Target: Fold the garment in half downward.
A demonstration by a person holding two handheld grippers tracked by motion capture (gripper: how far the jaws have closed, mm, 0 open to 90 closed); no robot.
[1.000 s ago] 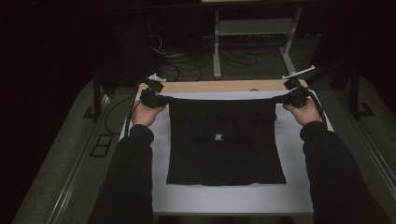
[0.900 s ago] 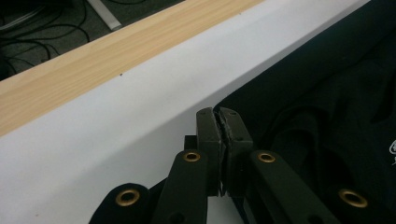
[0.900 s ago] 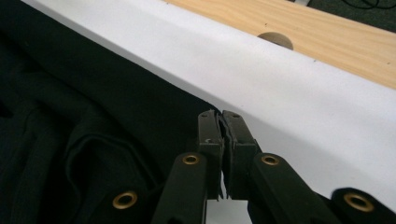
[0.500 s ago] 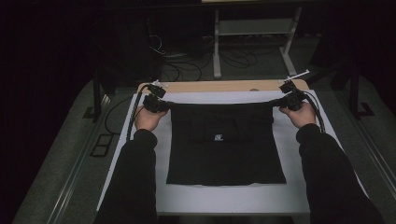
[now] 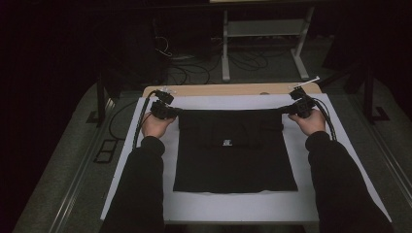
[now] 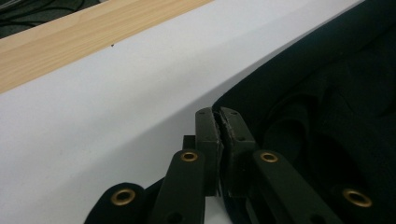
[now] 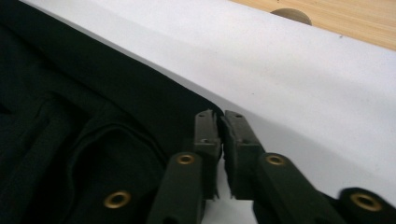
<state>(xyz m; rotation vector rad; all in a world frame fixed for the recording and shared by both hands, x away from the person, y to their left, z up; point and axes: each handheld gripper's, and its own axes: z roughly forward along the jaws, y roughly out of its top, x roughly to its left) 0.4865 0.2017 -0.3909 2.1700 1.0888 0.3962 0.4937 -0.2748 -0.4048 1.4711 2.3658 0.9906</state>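
Observation:
A black garment (image 5: 233, 150) lies spread flat on a white sheet (image 5: 218, 206), with a small white label near its middle. My left gripper (image 5: 176, 112) is shut on the garment's far left corner. In the left gripper view the jaws (image 6: 217, 112) are pressed together with the edge of the black cloth (image 6: 327, 93) pinched at their tips. My right gripper (image 5: 287, 110) is shut on the far right corner. Its jaws (image 7: 218, 114) likewise clamp the black fabric (image 7: 70, 116). Both corners sit low on the sheet.
The white sheet covers a wooden table whose bare far edge (image 5: 228, 90) shows beyond the garment. A small round mark (image 7: 289, 14) sits in the wood near the right gripper. Cables and a metal frame (image 5: 262, 34) stand on the dark floor behind.
Both grippers have drifted slightly toward the person and lower, still holding the garment's far corners. The garment's far edge has come with them.

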